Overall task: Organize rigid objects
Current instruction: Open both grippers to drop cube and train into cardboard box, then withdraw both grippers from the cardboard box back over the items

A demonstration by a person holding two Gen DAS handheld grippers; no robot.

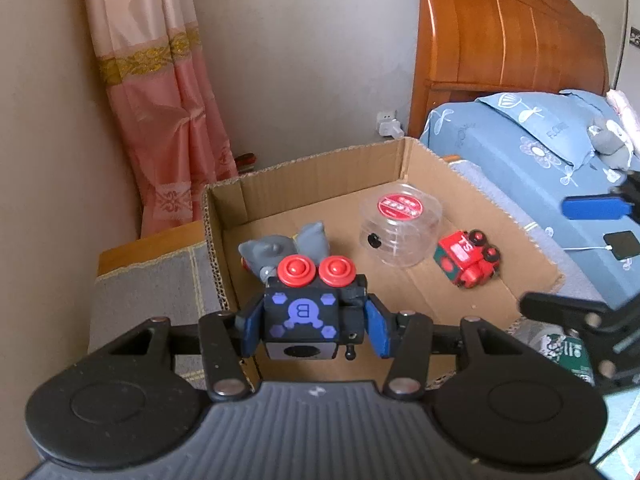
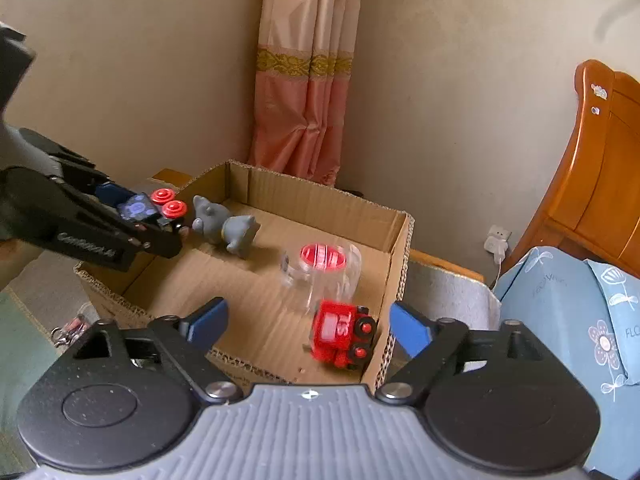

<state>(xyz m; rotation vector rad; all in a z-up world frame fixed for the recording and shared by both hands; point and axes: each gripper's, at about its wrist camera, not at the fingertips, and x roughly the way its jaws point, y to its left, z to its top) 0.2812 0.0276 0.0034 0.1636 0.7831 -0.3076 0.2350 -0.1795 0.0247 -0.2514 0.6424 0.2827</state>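
Our left gripper [image 1: 314, 326] is clenched on a black toy block [image 1: 301, 312] with two red wheels, held over the near left edge of the cardboard box [image 1: 304, 168]. Our right gripper [image 2: 308, 326] hangs released, nothing between its blue pads. Just past them a red toy train [image 2: 340, 336] lies in the box's near right corner, somewhat blurred. Farther in we see a clear plastic tub [image 2: 324, 268] with a red label, then a grey toy animal [image 2: 226, 228], perhaps an elephant, near the far wall.
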